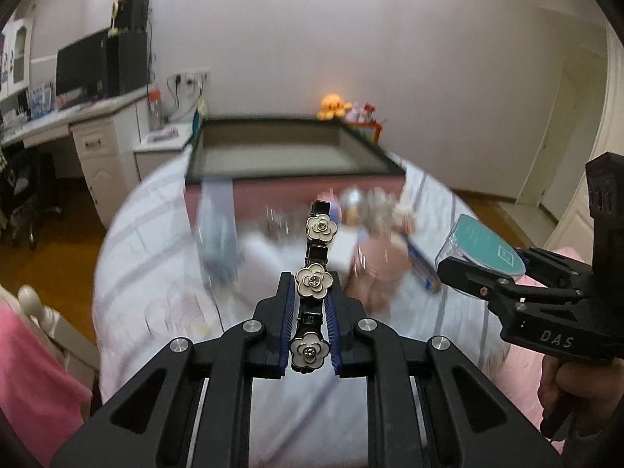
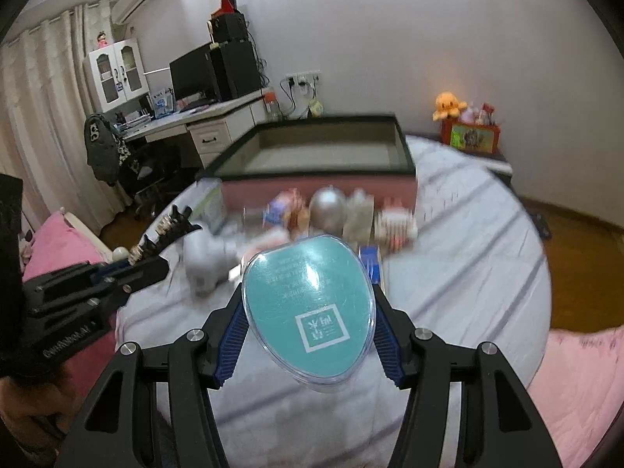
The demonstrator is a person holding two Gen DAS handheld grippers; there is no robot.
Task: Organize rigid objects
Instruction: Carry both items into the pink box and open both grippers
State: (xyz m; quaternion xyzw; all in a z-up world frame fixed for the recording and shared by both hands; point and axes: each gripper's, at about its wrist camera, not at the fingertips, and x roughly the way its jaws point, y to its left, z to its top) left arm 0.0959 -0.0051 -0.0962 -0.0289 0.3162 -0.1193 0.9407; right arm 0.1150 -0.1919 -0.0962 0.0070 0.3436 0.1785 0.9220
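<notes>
A: What does the left gripper point(image 1: 310, 312) carry?

B: A black hair clip point(image 1: 314, 284) set with three cream enamel flowers. The jaws are clamped on its lower half, and its far end juts out past the fingertips toward the open box point(image 1: 288, 152).

A: And the right gripper point(image 2: 308, 312)?

B: Its jaws are closed on a clear egg-shaped case point(image 2: 308, 312) with a teal card inside (white printing and a square mark on the card). The blue ribbed pads point(image 2: 230, 335) press its two sides.

A: Where does all this sit relative to the box?

B: The box, dark-rimmed with pink sides, stands on the bed point(image 2: 468, 241). Both grippers are held above the striped bedcover on the near side of the box, side by side, the right one to the right of the left. Neither held thing is inside the box.

A: Anything else near it?

B: A row of small items lies against the near wall of the box, blurred: a silver ball point(image 2: 328, 208) is recognisable, and a grey-white object point(image 2: 206, 261) lies a little nearer. An orange plush toy point(image 2: 448, 105) sits beyond the box, to its right.
</notes>
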